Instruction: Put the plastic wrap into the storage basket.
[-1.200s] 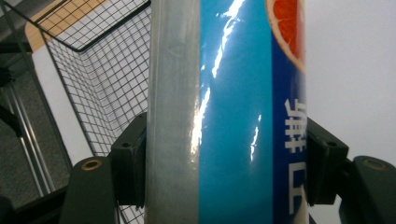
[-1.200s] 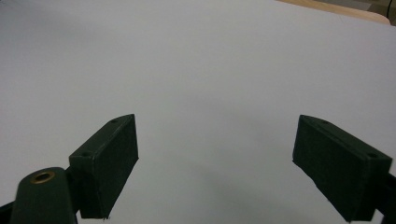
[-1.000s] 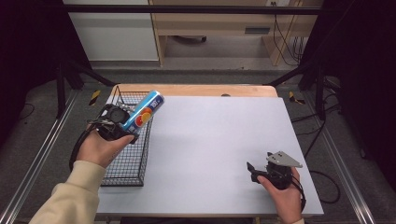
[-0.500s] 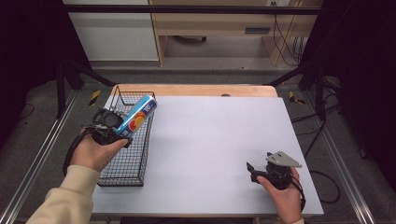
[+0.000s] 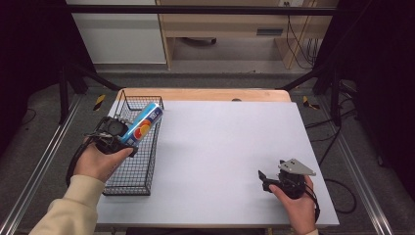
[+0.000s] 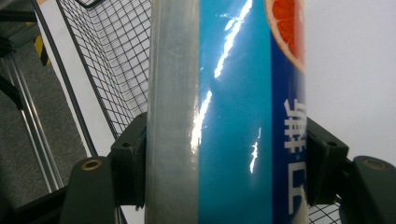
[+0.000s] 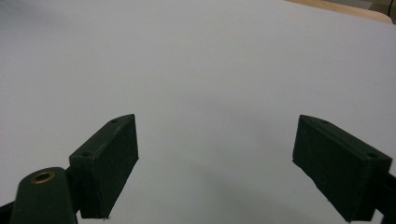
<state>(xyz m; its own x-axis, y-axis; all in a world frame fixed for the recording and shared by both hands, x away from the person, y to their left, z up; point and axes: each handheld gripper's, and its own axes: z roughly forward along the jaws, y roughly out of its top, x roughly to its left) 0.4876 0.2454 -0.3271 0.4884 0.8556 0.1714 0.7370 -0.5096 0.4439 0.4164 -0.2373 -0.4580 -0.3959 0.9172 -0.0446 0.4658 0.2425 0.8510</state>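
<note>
A blue drink can (image 5: 142,123) with an orange fruit picture lies tilted over the black wire basket (image 5: 131,169) at the table's left edge. My left gripper (image 5: 128,142) is shut on the can, and in the left gripper view the can (image 6: 224,112) stands between the two black jaws, which press on both its sides. Near the table's front right my right gripper (image 5: 263,179) rests low over the white tabletop (image 5: 225,147). In the right gripper view its jaws stand wide apart, open, with bare white surface between them.
The basket's mesh wall (image 6: 112,60) shows behind the can. A wooden strip (image 5: 205,94) runs along the table's far edge. Metal rails (image 5: 39,166) flank the table on the grey floor, and a wooden cabinet (image 5: 235,29) stands beyond.
My left gripper has carried the can leftward and down, from above the basket's right rim to over its inside. The right gripper has stayed put.
</note>
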